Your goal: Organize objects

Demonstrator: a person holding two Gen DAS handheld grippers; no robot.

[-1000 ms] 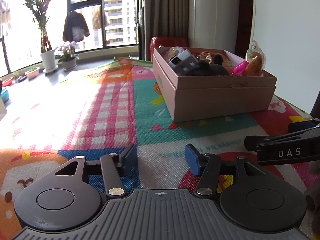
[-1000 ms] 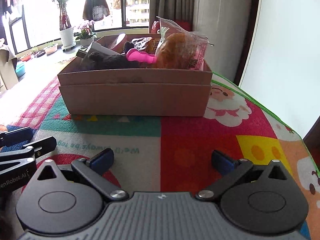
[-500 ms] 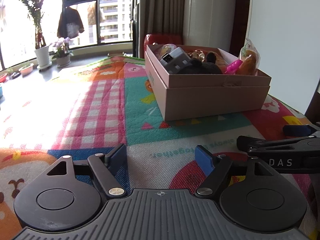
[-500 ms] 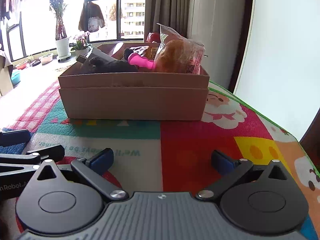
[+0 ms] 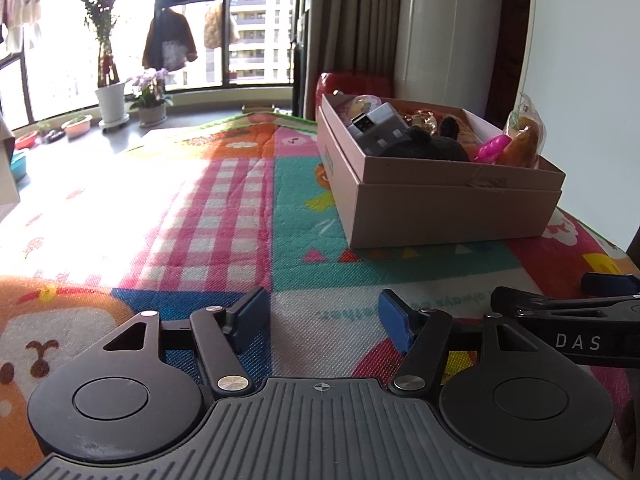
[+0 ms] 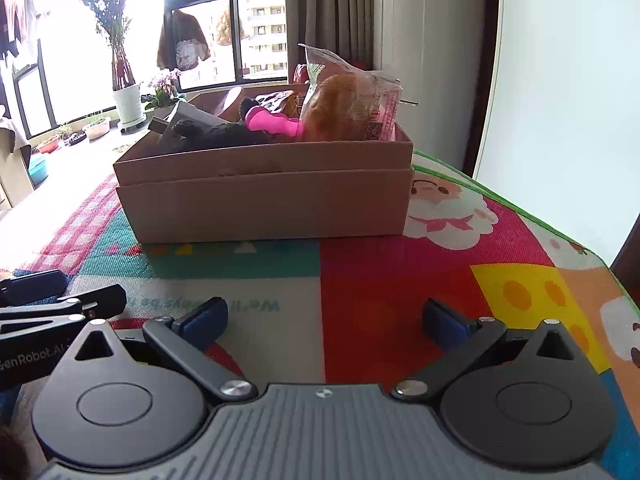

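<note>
While both grippers' jaws gape empty, the left's closing, the cardboard box (image 6: 264,196) hides its contents' lower halves.

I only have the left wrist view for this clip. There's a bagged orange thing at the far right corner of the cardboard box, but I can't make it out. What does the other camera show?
Observer: From the right wrist view, the bag is clear plastic around a round orange-brown item, rising above the box rim.
Operator: And the pink toy beside it?
Observer: The pink toy lies on its side, one end against the bag, the other by the dark plush.
Operator: Is the right gripper holding anything?
Observer: No. The right gripper stands open over bare mat.
</note>
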